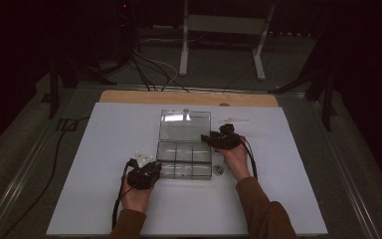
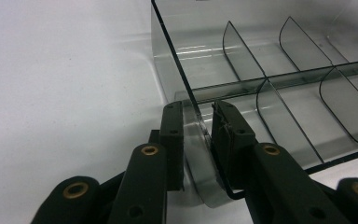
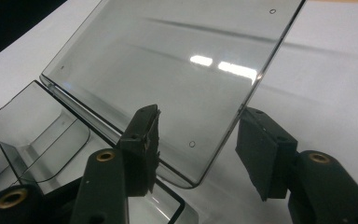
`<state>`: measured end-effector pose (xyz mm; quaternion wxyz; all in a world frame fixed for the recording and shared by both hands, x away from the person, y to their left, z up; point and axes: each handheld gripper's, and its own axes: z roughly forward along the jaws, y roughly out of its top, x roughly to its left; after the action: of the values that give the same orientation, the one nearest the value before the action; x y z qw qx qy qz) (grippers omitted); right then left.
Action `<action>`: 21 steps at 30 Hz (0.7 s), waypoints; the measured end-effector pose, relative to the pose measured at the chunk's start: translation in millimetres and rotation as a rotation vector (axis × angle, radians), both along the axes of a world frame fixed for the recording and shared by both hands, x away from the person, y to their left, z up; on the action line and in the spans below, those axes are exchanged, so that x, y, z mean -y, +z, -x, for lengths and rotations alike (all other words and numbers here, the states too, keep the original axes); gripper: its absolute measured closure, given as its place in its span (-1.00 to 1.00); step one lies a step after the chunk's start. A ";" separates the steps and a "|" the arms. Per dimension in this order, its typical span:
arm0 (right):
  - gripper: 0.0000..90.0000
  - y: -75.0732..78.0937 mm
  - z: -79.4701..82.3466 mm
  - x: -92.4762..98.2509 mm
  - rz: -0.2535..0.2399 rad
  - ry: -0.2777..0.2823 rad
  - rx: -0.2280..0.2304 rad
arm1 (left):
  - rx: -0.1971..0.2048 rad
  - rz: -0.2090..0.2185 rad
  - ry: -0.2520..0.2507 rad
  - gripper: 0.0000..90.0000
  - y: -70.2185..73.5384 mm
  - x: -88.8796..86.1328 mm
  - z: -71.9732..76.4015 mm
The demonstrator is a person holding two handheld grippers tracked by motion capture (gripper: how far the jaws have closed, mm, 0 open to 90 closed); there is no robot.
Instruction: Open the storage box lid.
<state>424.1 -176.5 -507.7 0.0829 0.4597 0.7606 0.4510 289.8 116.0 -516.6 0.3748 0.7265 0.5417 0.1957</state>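
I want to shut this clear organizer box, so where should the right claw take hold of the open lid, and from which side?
Grip the lid at its free long edge near the rounded corner, coming in from the right side of the box. It lies open, hinged along the box's back wall, so only its outer edges are reachable. The right claw already straddles that corner, open; the left claw pinches the box's wall, steadying it.

Lying on the white sheet [image 1: 109, 149] at its middle: the compartment box [image 1: 184, 159], lid [image 1: 185, 124] lying open behind it. Sitting just right of the box: a small part [image 1: 218, 169]. Lying farther back, right of the lid: a thin strip [image 1: 233, 120].
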 end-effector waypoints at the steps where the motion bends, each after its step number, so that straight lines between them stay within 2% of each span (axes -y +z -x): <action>1: 0.07 0.1 0.2 0.5 0.000 0.000 -0.003 | 0.001 0.000 -0.003 0.71 0.0 -0.2 -0.2; 5: 0.04 0.1 0.7 1.5 -0.003 -0.007 -0.018 | -0.002 -0.001 0.003 0.72 0.3 0.8 0.6; 10: -0.03 -1.0 0.9 0.7 0.020 -0.018 -0.023 | -0.004 -0.003 -0.004 0.72 0.7 1.6 1.6; 16: -0.33 1.0 1.9 -1.0 0.025 -0.009 0.004 | -0.005 0.013 -0.004 0.70 0.1 1.0 1.2; 18: -0.37 2.2 1.9 0.3 0.016 -0.010 0.015 | -0.011 0.024 -0.006 0.63 -0.6 0.4 0.5; 21: -0.39 4.5 2.8 1.9 -0.006 -0.003 0.030 | -0.007 0.020 0.009 0.48 -1.0 -0.4 0.3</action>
<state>421.3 -178.4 -503.1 0.0937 0.4541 0.7572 0.4600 289.5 116.4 -517.7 0.3791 0.7209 0.5483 0.1897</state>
